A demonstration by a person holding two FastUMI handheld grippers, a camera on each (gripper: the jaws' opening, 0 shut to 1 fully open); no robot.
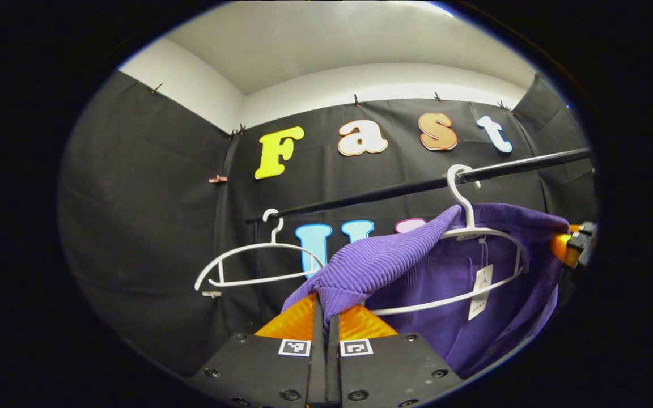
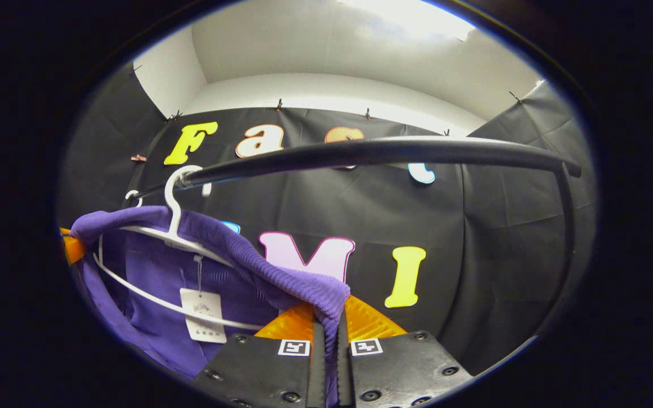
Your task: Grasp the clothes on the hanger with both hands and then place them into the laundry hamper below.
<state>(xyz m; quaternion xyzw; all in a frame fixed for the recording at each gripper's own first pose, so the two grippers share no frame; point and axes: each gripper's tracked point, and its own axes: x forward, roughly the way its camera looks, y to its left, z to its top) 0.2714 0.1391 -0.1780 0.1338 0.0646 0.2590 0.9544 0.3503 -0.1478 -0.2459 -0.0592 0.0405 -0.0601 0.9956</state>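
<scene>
A purple ribbed garment hangs on a white hanger hooked over the black rail. My left gripper is shut on the garment's near shoulder edge, the knit bunched between its fingers. In the right gripper view the same purple garment drapes over its white hanger under the rail; my right gripper is shut on its other shoulder edge. A white tag dangles inside the garment. The right gripper shows at the far edge of the left gripper view.
A second white hanger, bare, hangs on the rail to the left of the garment. The rail bends down into a post at its right end. Black cloth walls close in behind and at both sides.
</scene>
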